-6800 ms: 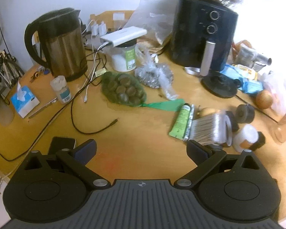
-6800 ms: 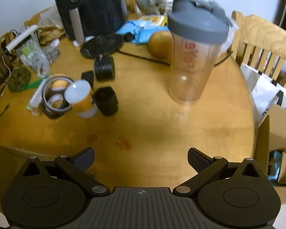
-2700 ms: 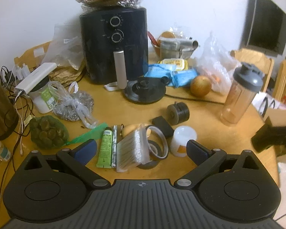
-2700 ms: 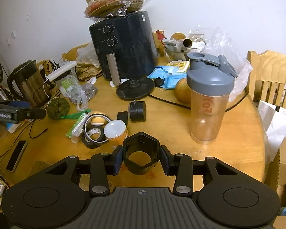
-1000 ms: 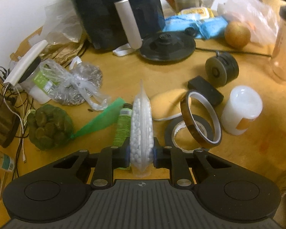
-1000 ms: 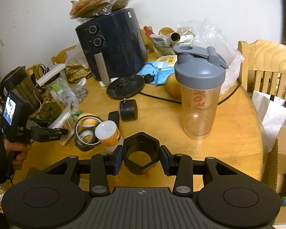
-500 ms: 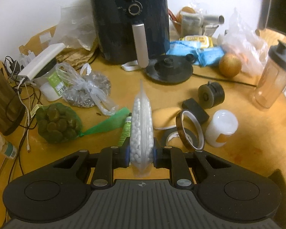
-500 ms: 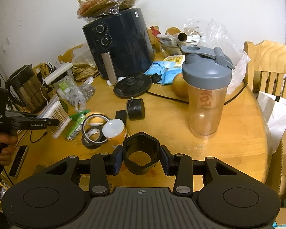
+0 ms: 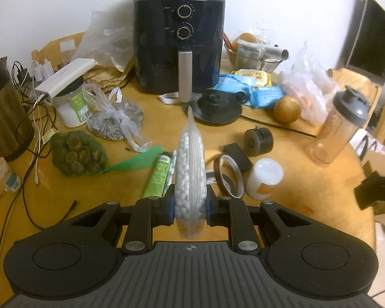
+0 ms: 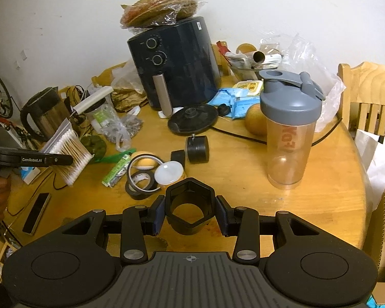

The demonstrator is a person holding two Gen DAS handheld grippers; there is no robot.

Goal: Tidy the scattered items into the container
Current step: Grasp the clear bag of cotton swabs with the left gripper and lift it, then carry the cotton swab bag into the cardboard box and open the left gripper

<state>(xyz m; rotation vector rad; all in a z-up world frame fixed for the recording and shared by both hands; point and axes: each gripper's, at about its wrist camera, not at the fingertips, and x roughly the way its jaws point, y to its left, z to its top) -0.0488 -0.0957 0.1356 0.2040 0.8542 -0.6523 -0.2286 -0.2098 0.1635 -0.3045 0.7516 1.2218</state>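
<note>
My left gripper (image 9: 190, 206) is shut on a clear bag of cotton swabs (image 9: 190, 177), held edge-on above the wooden table (image 9: 308, 187). The right wrist view shows that gripper (image 10: 64, 159) at the far left with the bag (image 10: 69, 151) lifted. My right gripper (image 10: 190, 214) is shut on a black hexagonal ring (image 10: 190, 211) above the table's front. On the table lie tape rolls (image 10: 141, 177), a white jar (image 10: 170, 172), a green tube (image 10: 116, 170), a black caster wheel (image 10: 198, 149) and a small black block (image 10: 177, 157). A cardboard box (image 10: 383, 233) shows at the right edge.
A black air fryer (image 10: 174, 66) stands at the back, a kettle (image 10: 45, 113) at the left. A shaker bottle (image 10: 290, 131) stands to the right, next to a round fruit (image 10: 255, 123). A green net bag (image 9: 77, 154), cables and a phone (image 10: 36, 213) lie left. A wooden chair (image 10: 372, 97) is at right.
My left gripper has risen and pulled back with the cotton swab bag, so more of the table shows. My right gripper still holds the hexagonal ring, almost unmoved.
</note>
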